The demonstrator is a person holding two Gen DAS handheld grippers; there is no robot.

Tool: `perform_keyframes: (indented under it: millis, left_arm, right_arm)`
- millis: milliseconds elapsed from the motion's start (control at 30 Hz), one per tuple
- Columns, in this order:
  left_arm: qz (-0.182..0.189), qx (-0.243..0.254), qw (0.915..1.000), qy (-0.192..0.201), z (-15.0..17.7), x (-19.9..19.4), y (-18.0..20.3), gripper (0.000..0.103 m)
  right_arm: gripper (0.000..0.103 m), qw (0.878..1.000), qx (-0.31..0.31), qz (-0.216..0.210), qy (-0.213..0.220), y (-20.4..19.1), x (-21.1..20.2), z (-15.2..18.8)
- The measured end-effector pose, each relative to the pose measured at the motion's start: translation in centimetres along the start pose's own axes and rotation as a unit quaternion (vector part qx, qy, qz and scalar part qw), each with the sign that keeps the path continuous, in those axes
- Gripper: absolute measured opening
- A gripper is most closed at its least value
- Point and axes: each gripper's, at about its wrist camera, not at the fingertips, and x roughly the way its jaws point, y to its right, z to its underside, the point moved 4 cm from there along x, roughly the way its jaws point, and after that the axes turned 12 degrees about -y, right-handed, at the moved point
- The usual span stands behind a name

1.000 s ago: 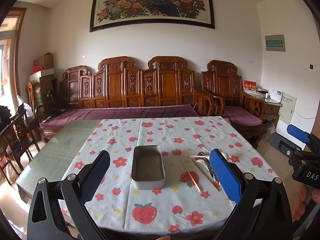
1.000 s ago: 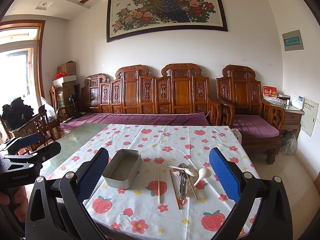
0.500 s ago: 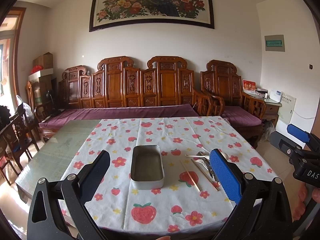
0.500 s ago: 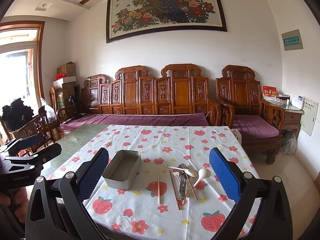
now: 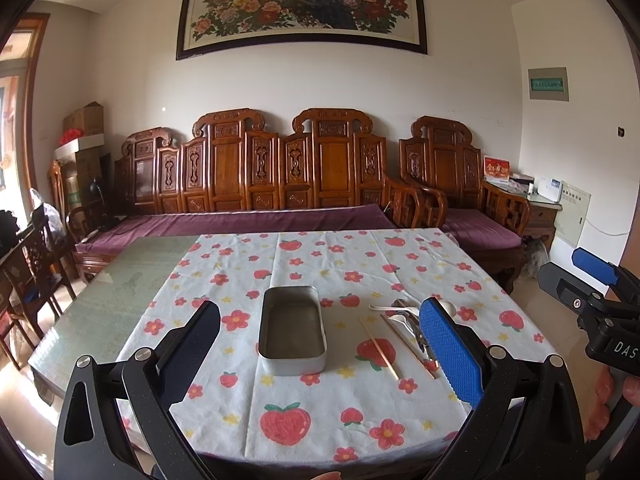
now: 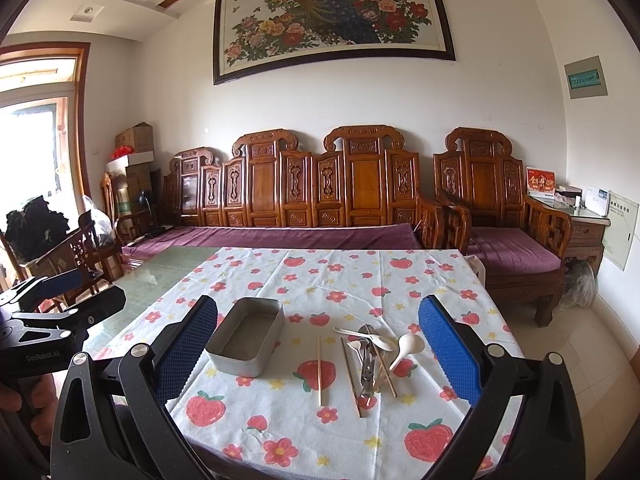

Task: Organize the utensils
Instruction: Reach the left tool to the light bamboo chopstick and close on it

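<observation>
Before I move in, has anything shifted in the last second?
Nothing visibly changed. Both grippers, left and right, stay open above the near edge of the table, the tin is empty, and the utensils lie untouched to its right.

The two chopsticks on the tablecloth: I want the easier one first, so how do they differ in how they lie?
The left chopstick lies alone on the cloth, clear on both sides; the right chopstick lies against the utensil pile. The left one sits nearer the metal tin; the right one reaches closer to the table's near edge. Both lie flat, running front to back.
</observation>
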Motion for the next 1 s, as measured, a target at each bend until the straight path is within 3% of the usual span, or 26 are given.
perform_keyframes:
  millis: [300,733,1000]
  left_arm:
    - [0.015,-0.001,0.9984,-0.054,1.9,4.9,0.0,0.097]
    - [0.048,0.007,0.9904,-0.13,5.4,12.3,0.4,0.097]
    - [0.07,0.019,0.9836,-0.165,6.5,16.3,1.7,0.097]
  right_arm:
    - [0.099,1.0,0.0,-0.011,-0.029,1.9,2.8,2.0]
    - [0.076,0.994,0.008,-0.01,-0.111,5.0,10.8,7.0]
    - [0.073,0.988,0.004,0.03,-0.151,7.4,15.6,8.4]
